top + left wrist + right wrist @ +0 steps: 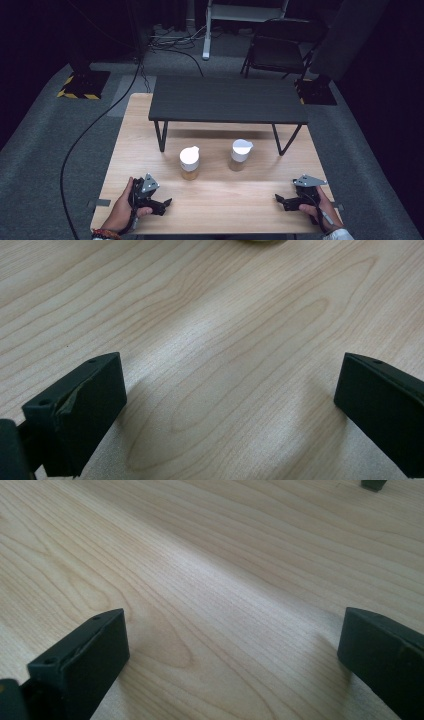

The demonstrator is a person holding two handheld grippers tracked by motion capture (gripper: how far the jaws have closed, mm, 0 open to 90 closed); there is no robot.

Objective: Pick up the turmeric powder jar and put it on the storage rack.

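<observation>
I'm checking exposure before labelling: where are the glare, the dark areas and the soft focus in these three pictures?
High view: the table is brightly lit, the room around it nearly black; the two cups' lids look almost blown out; the shelf casts a shadow beneath. Left gripper view: a pale sheen runs across the wood; the jaws are slightly soft. Right gripper view: similar sheen, far grain blurred.

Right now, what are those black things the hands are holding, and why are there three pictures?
They are tongs: a person holds the left tongs and the right tongs, both open and empty. One picture looks down from above. The other two come from little cameras riding on the tongs, so you see black jaws and wood up close. On the light wooden table stand two white-lidded jars of tan stuff, a left jar and a right jar, in front of a small dark grey shelf on black legs.
</observation>
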